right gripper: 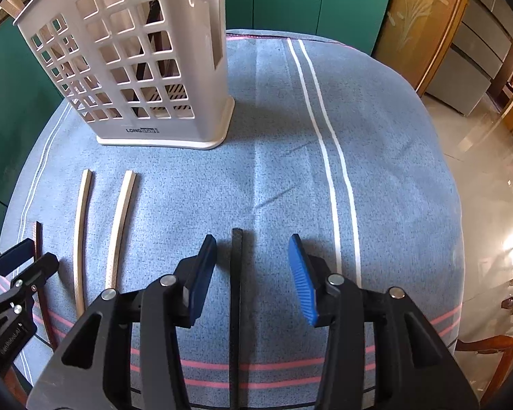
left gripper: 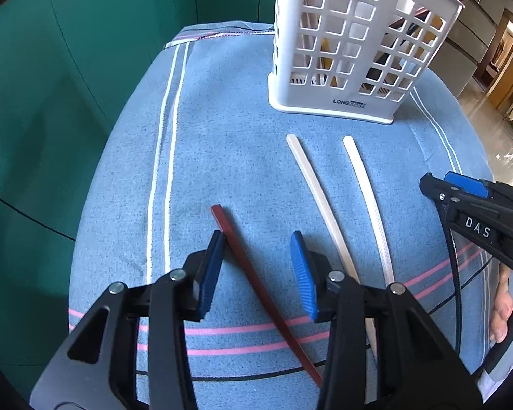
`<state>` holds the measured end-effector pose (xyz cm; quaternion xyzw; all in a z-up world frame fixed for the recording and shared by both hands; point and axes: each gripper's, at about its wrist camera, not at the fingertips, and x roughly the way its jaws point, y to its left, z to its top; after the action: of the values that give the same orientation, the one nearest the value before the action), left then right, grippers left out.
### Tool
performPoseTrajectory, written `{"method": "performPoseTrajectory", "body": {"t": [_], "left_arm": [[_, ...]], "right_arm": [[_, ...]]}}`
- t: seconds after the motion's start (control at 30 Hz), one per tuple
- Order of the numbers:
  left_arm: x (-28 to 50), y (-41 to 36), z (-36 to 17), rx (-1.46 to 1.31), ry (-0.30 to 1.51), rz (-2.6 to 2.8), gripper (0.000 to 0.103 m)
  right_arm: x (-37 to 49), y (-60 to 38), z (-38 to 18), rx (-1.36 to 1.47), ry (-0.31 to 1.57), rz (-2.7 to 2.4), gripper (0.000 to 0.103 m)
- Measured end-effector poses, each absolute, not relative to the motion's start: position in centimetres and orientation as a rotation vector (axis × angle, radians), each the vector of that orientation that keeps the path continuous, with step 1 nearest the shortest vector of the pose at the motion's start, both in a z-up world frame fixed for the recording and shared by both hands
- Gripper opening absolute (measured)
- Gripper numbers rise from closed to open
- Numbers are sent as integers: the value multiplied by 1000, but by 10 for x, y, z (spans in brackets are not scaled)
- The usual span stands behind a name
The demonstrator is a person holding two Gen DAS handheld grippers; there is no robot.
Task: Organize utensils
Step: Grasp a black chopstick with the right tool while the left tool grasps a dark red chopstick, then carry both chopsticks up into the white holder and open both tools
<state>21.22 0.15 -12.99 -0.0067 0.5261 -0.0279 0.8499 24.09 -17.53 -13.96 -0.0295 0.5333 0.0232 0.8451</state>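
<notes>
While both claws stand apart, left claw (left gripper: 256,270) straddling the red chopstick (left gripper: 256,283) and right claw (right gripper: 253,273) the black chopstick (right gripper: 236,290) on the desk (right gripper: 376,136), each should drop squarely before clamping, then lift toward the basket (right gripper: 130,54).

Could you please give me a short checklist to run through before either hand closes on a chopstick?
1. Left tongs open around the red chopstick: ok, the pads do not press on it, though its left pad sits close against it.
2. Right tongs open around the black chopstick: ok, roughly centred between the pads.
3. Two white chopsticks apart from both tongs: ok, lying side by side on the cloth.
4. White holder upright: ok.
5. Free room inside the holder: cannot tell, something dark shows through its lattice.
</notes>
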Motion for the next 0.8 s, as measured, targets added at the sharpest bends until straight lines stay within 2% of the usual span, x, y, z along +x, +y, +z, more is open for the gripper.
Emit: {"method": "performPoseTrajectory", "body": {"t": [0.37,0.43,0.5,0.57,0.67,0.8], "left_arm": [[221,-7,-130,16,1133,-57,41],[222,-3,-129,2,1129,-52,37],[224,1,-128,-4,1130,-41,28],[225,5,-128,-11,1133,-37,13],[227,10,-129,-41,1135,-40,11],[226,11,-125,-80,1124,-40,6]], "right_arm": [[247,-177,-139,-76,1144,64,44],[248,-176,-139,-81,1143,72,38],[248,-173,-139,-91,1147,86,33],[248,-169,-138,-100,1154,98,27],[247,-162,-137,-107,1160,125,10],[243,-156,-135,-86,1154,147,7]]}}
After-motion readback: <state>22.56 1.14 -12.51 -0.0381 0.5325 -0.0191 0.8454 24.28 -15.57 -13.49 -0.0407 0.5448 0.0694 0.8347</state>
